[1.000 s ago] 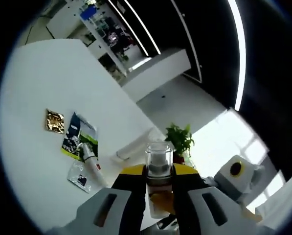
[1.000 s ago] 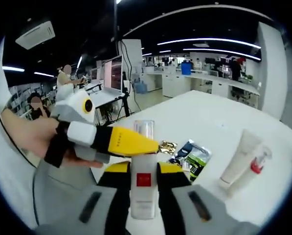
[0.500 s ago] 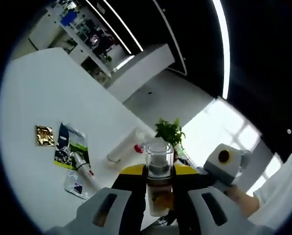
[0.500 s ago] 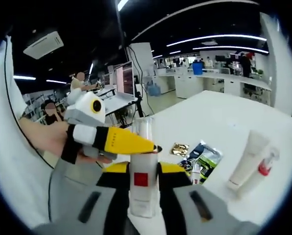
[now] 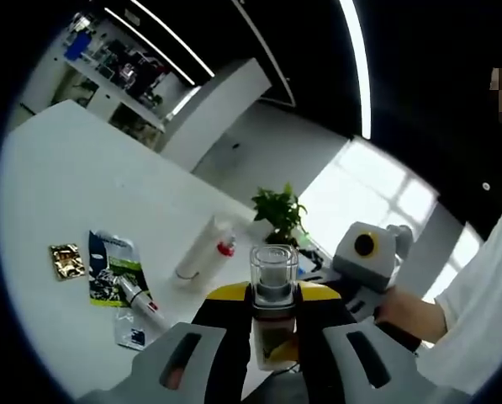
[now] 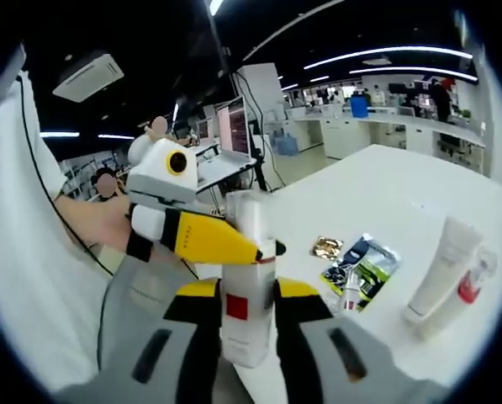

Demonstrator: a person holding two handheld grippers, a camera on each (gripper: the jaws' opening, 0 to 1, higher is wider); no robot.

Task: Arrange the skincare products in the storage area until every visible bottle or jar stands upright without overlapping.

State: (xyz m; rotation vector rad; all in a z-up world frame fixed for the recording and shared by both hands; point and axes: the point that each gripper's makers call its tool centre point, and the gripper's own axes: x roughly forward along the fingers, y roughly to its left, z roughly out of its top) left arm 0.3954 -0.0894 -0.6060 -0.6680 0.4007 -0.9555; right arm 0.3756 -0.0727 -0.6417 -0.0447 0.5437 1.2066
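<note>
My left gripper (image 5: 273, 326) is shut on a small bottle (image 5: 273, 282) with a clear cap and amber liquid, held upright above the white table (image 5: 74, 185). In the right gripper view my right gripper (image 6: 246, 316) is shut on a white bottle (image 6: 244, 299) with a red square label and a clear cap. The left gripper (image 6: 266, 248) reaches in from the left, its yellow jaws just in front of that cap. The right gripper (image 5: 370, 263) appears beside a hand (image 5: 409, 313). Two white tubes (image 6: 442, 268), one with a red cap, lie flat on the table.
On the table lie a gold sachet (image 5: 66, 260), a green and blue sachet (image 5: 113, 268), a small tube (image 5: 138, 295) and a small packet (image 5: 133, 335). A potted plant (image 5: 280, 215) stands past the far edge. Desks and people (image 6: 108, 181) fill the office behind.
Both views have swung with the hands. The two grippers have drawn closer together, each looming larger in the other's view. Each keeps its bottle; the table items lie as before.
</note>
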